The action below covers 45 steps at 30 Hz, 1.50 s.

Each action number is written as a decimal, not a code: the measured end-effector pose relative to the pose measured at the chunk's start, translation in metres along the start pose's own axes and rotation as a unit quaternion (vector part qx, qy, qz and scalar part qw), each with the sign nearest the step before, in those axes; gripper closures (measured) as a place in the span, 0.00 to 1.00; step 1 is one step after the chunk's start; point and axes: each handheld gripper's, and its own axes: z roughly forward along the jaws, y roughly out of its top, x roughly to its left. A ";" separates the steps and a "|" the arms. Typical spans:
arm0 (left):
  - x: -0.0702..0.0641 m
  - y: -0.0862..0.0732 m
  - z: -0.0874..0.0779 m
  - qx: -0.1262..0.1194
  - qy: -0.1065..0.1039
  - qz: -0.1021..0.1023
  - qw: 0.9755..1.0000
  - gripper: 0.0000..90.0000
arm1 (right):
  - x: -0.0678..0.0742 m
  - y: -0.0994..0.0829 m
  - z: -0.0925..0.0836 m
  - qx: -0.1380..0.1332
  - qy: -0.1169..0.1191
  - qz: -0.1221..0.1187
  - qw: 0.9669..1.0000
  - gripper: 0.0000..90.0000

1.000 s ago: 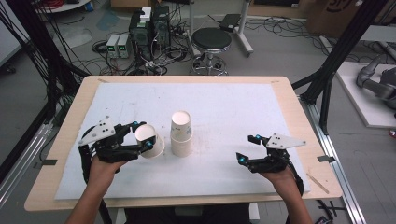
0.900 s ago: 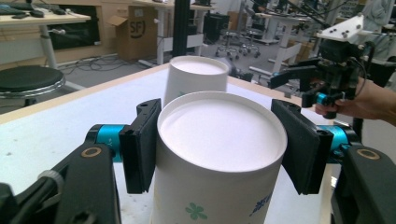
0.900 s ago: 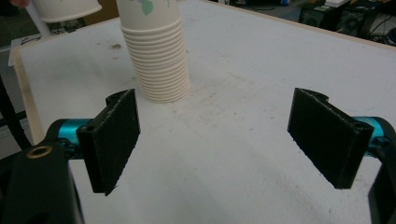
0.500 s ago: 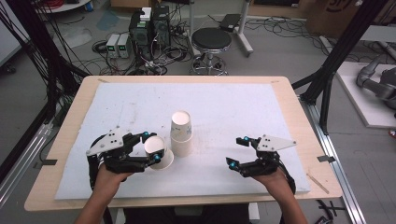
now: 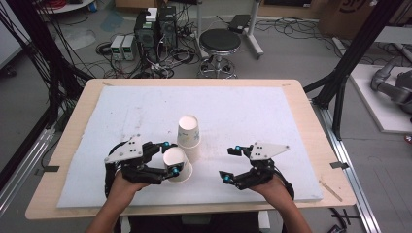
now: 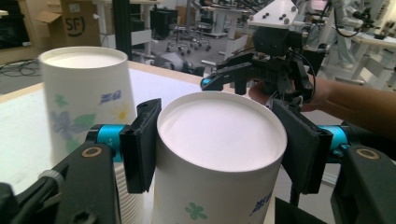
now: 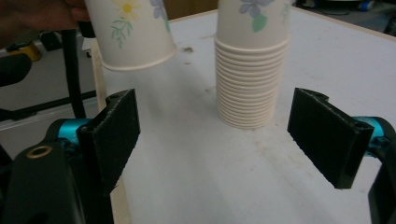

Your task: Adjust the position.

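Paper cup (image 6: pixel 219 154) clamped in left tongs (image 5: pixel 171 158) beside the stack (image 5: pixel 189 136); right tongs (image 5: pixel 230 165) agape over bare mat (image 5: pixel 272 116).

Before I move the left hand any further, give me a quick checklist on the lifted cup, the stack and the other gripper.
1. Left gripper clamped on the single paper cup, pads on both sides: ok.
2. Cup clear of the table: ok; in the right gripper view its rim hangs above the white mat.
3. Cup separated from the cup stack: ok, they stand apart.
4. Stack upright: ok.
5. Right gripper open and empty: ok.
6. Only one cup lifted, not two nested: cannot tell.
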 end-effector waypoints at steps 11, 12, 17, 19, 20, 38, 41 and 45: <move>-0.003 -0.002 0.027 -0.001 -0.036 0.001 0.999 0.41 | 0.013 0.013 0.032 0.004 0.059 -0.023 0.998 0.19; -0.003 -0.002 0.029 -0.002 -0.041 0.002 0.999 0.41 | 0.015 0.014 0.035 0.007 0.071 -0.022 0.997 0.19; -0.005 -0.002 0.038 0.001 -0.057 0.005 0.998 0.41 | 0.019 0.015 0.048 0.012 0.089 -0.027 0.996 0.20; -0.006 -0.002 0.041 0.001 -0.060 0.003 0.998 0.41 | 0.020 0.016 0.051 0.013 0.097 -0.027 0.995 0.20; -0.006 -0.003 0.042 -0.001 -0.062 0.001 0.998 0.41 | 0.020 0.016 0.053 0.012 0.100 -0.028 0.995 0.20; -0.007 0.000 0.043 0.043 -0.040 -0.002 0.998 0.15 | 0.015 0.020 0.047 0.068 0.100 -0.068 0.990 0.43; -0.006 0.002 0.041 0.058 -0.044 0.001 0.997 0.15 | 0.015 0.024 0.044 0.087 0.094 -0.081 0.988 0.44; -0.005 0.005 0.041 0.086 -0.052 0.010 0.995 0.15 | 0.016 0.030 0.044 0.114 0.089 -0.103 0.984 0.44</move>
